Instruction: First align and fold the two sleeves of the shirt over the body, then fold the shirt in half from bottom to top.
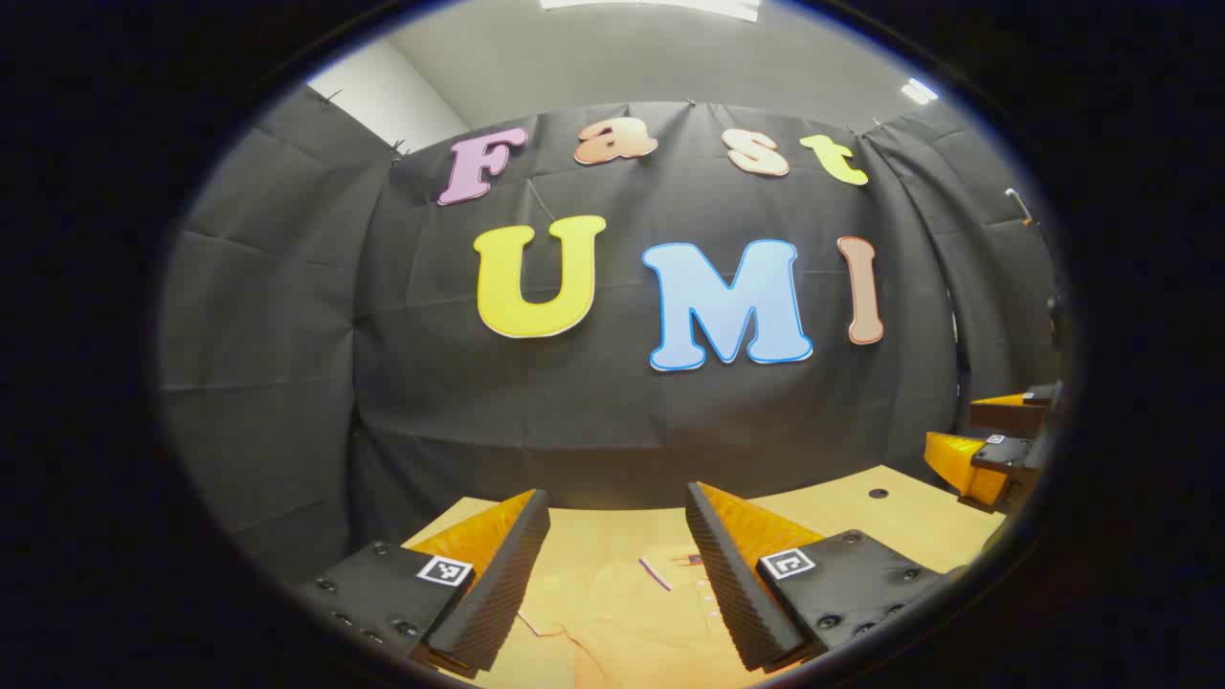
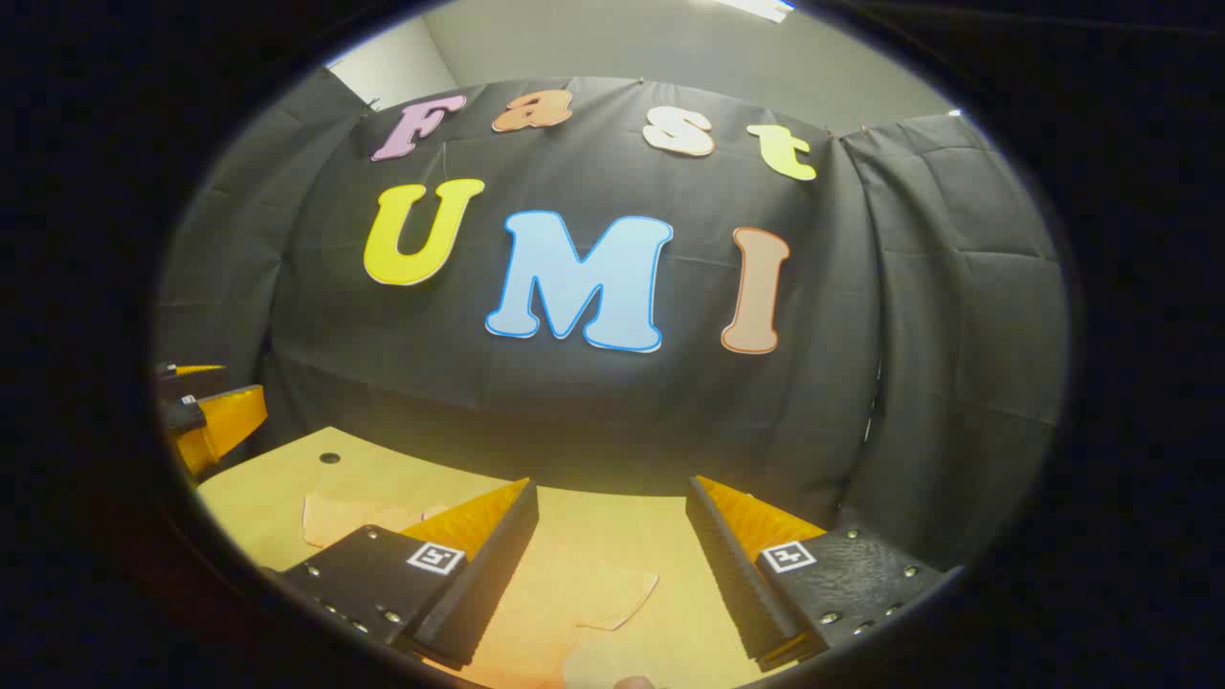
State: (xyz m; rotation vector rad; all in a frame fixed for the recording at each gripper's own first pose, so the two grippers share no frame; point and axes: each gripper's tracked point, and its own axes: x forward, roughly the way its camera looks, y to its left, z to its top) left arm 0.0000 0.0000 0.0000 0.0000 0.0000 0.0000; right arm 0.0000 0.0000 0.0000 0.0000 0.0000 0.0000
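A pale orange shirt point(image 1: 622, 612) lies flat on the wooden table point(image 1: 861, 517), its collar and button placket between the fingers of my left gripper point(image 1: 617, 550). That gripper hangs open above the shirt, holding nothing. In the right gripper view, a short sleeve of the shirt point(image 2: 584, 598) spreads on the table under my right gripper point(image 2: 612, 536), which is also open and holds nothing. Another part of the shirt point(image 2: 345, 517) shows at the left. Each gripper shows at the edge of the other's view: right gripper point(image 1: 995, 445), left gripper point(image 2: 206, 411).
The table point(image 2: 287, 478) ends at the black cloth wall just behind the shirt. A small dark hole point(image 1: 878, 494) sits in the tabletop to the right of the collar, the same hole point(image 2: 329, 458) showing in the right gripper view.
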